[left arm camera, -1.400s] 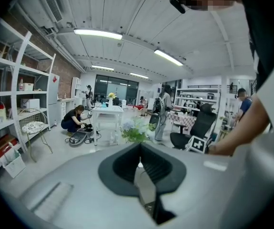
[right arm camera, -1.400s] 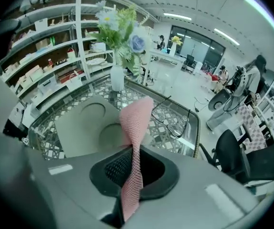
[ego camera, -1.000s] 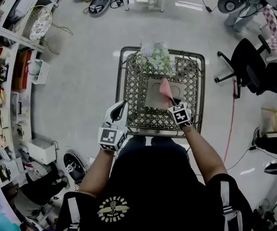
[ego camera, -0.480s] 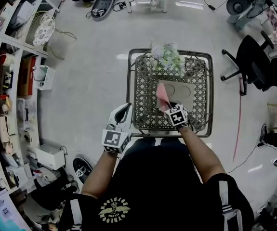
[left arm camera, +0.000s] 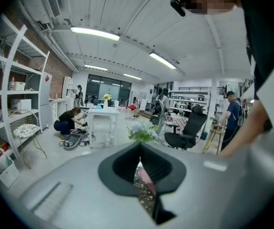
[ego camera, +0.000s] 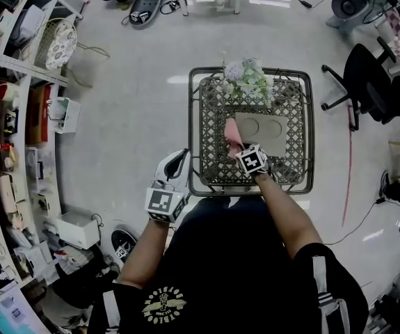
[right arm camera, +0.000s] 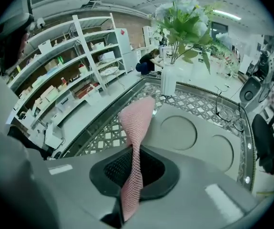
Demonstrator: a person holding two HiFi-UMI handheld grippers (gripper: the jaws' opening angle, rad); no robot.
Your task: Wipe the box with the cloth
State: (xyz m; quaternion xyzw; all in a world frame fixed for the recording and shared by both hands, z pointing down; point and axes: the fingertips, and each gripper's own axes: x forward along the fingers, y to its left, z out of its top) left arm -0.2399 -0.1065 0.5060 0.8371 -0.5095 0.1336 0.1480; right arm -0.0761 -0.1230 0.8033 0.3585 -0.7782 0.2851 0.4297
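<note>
The flat grey box [ego camera: 266,133] with two round recesses lies on a metal lattice table [ego camera: 206,152]. My right gripper [ego camera: 240,149] is shut on a pink mesh cloth [ego camera: 232,133], which stands up from the jaws over the box's left edge. In the right gripper view the cloth [right arm camera: 137,120] rises out of my right gripper [right arm camera: 133,165] in front of the box [right arm camera: 194,137]. My left gripper [ego camera: 179,156] hangs off the table's near left corner, jaws together and holding nothing. Through the narrow slit of the left gripper [left arm camera: 140,152] I glimpse lattice and pink.
A white vase of flowers [ego camera: 245,79] stands at the table's far edge, just behind the box. A pair of glasses [right arm camera: 226,114] lies on the lattice right of the box. Shelving [ego camera: 15,103] lines the left; office chairs [ego camera: 360,82] stand to the right.
My right gripper has carried the cloth down and left, from over the box's middle to its left edge. The left gripper stays beside the table's near left corner.
</note>
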